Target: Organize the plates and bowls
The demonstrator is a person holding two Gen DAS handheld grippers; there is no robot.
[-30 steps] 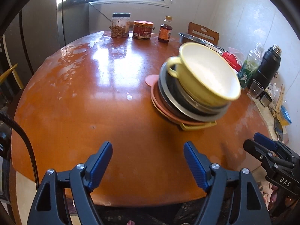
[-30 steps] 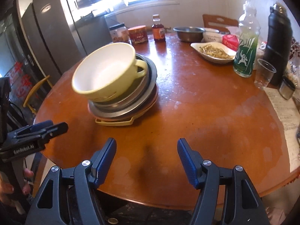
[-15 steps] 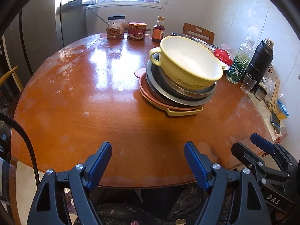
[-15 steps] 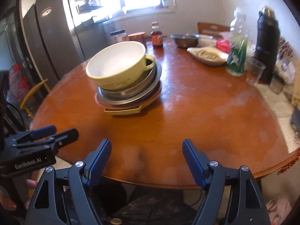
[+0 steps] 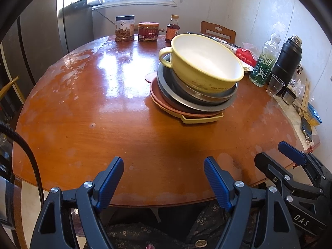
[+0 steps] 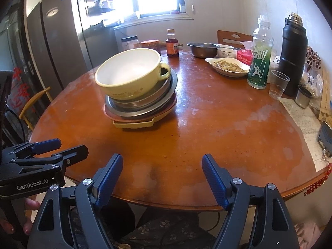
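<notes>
Your left gripper [image 5: 164, 183] hangs over the near edge of the round wooden worktop [image 5: 108, 112], its blue fingers [image 5: 109, 181] spread wide with nothing between them. Your right gripper [image 6: 161, 179] sits just beside it at the same edge, its fingers [image 6: 213, 179] likewise released and bare.

The stack of dishes stands near the middle of the worktop, well apart from both grippers. On top is the yellow handled bowl [image 5: 204, 64], tilted, resting in a steel bowl [image 5: 199, 94]. Below come a steel plate [image 6: 164, 97], a pink plate [image 5: 166, 103], and a pale yellow tray [image 5: 202, 119] at the bottom.

Along the far edge stand a jar [image 5: 124, 29], a red tin [image 5: 148, 32] and a sauce bottle [image 5: 172, 29]. At the right edge are a green bottle [image 6: 259, 62], a black flask [image 6: 294, 56], a clear cup [image 6: 278, 85] and a dish of food [image 6: 228, 66].
</notes>
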